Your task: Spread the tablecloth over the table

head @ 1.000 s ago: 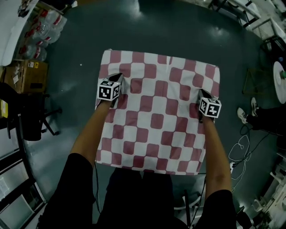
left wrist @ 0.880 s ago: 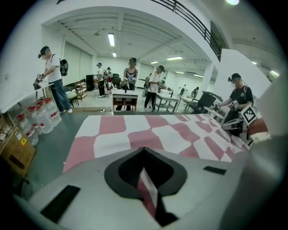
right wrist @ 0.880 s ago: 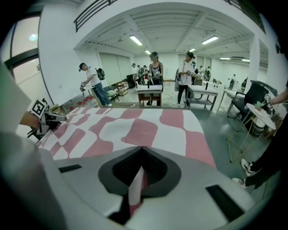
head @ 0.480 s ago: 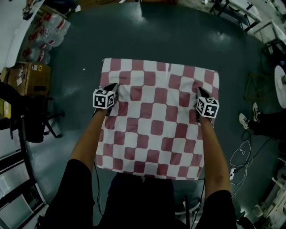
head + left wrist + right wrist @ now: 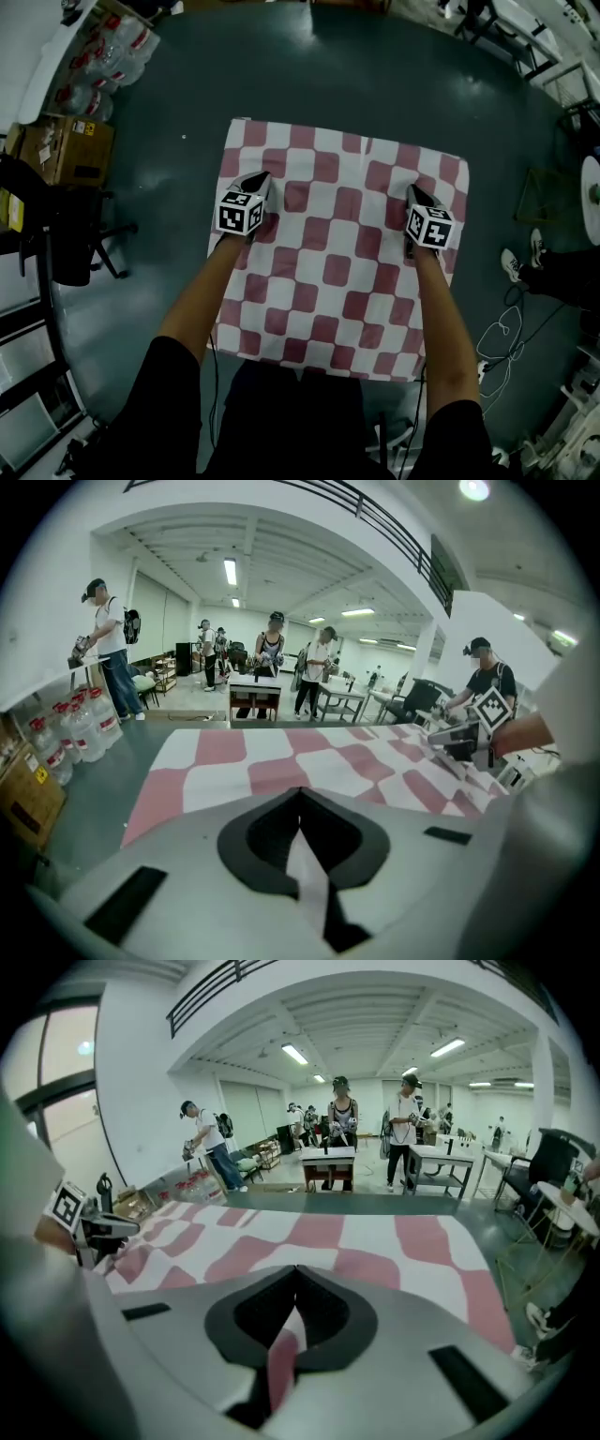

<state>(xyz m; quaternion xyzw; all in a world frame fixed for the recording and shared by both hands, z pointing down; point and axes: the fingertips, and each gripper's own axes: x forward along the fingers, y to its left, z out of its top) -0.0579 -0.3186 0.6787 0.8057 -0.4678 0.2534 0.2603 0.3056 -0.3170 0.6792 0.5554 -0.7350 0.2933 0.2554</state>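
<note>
Head view, centre of frame: red-and-white checked cloth (image 5: pixel 337 272) spread flat and nearly square, far edge toward the top, near edge at the person's lap, dark floor (image 5: pixel 375 84) around it. At the cloth's left side, in its upper half, left gripper (image 5: pixel 261 180); at the right side and level with it, right gripper (image 5: pixel 412 192); both forearms stretched over the cloth. Left gripper view: jaws closed on a thin white fold of cloth, checked surface running ahead, right gripper at mid-right of frame. Right gripper view: jaws likewise pinched shut on a pink-and-white fold, cloth ahead smooth. Upper left of head view: cardboard box (image 5: pixel 56 150), packs of bottles (image 5: pixel 103 66), black chair (image 5: pixel 66 234) below them, all well apart from the cloth. Background of both gripper views: people (image 5: pixel 108 644) standing in a lit hall.
</note>
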